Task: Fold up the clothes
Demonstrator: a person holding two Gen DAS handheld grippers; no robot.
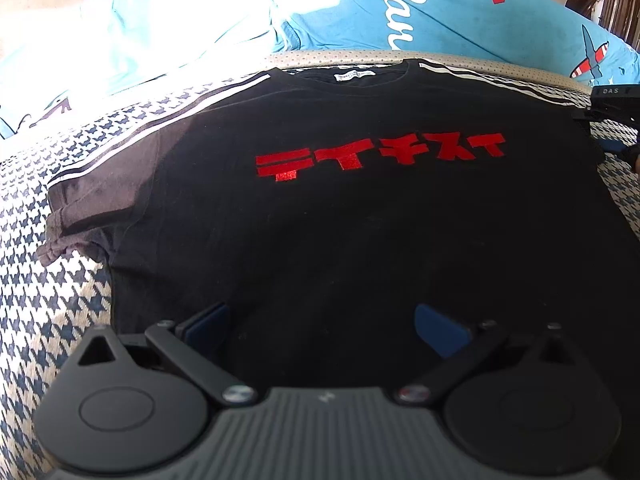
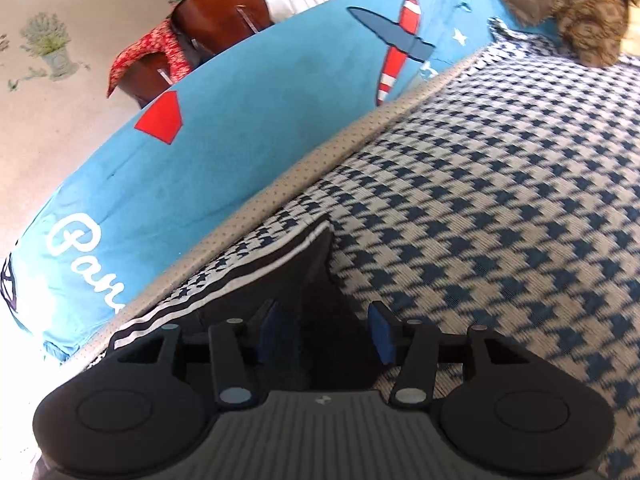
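Black cotton filled most of the left wrist view: a black T-shirt with red block characters across the chest lay spread flat, front up, on a houndstooth cover in blue and cream. Its collar pointed toward the far edge of the cover, where a beige dotted border ran along a bright blue bedsheet printed with white script and a red-and-white aeroplane. White stripes ran along both shoulders, and one short sleeve lay out toward the cover's left side.

The left gripper hung over the shirt's lower hem, its blue-padded jaws spread wide with only fabric beneath them, gripping nothing.

In the right wrist view the right gripper stood at the shirt's other sleeve, near the far edge of the cover. Its jaws were parted, one on each side of the sleeve cloth, not closed on it. A brown furry thing sat at the cover's far right corner.
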